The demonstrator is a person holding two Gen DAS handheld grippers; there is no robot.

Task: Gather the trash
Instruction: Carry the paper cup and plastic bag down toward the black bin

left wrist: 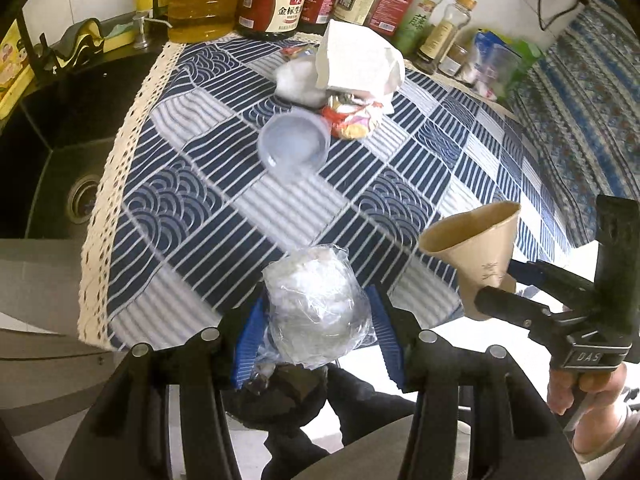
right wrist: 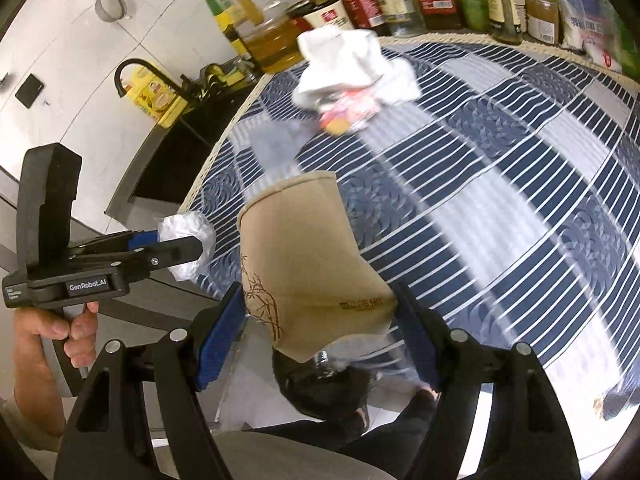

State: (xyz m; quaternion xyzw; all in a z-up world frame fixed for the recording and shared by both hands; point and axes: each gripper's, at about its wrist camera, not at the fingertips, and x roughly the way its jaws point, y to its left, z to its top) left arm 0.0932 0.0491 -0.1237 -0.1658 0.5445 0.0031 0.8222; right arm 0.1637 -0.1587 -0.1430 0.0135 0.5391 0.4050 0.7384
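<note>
My left gripper (left wrist: 316,334) is shut on a crumpled clear plastic wrap ball (left wrist: 314,308), held over the table's near edge; it also shows in the right wrist view (right wrist: 186,246). My right gripper (right wrist: 320,316) is shut on a crushed tan paper cup (right wrist: 308,260), also seen in the left wrist view (left wrist: 476,248). On the blue patterned tablecloth (left wrist: 192,208) lie a clear plastic cup (left wrist: 294,144) on its side, a colourful snack wrapper (left wrist: 354,118) and crumpled white paper (left wrist: 356,60).
Sauce and oil bottles (left wrist: 276,4) line the table's far edge. A black sink (left wrist: 60,152) with a drain lies left of the table. A dark bag-like thing (left wrist: 280,392) sits below the grippers. Patterned blue fabric (left wrist: 580,92) is at right.
</note>
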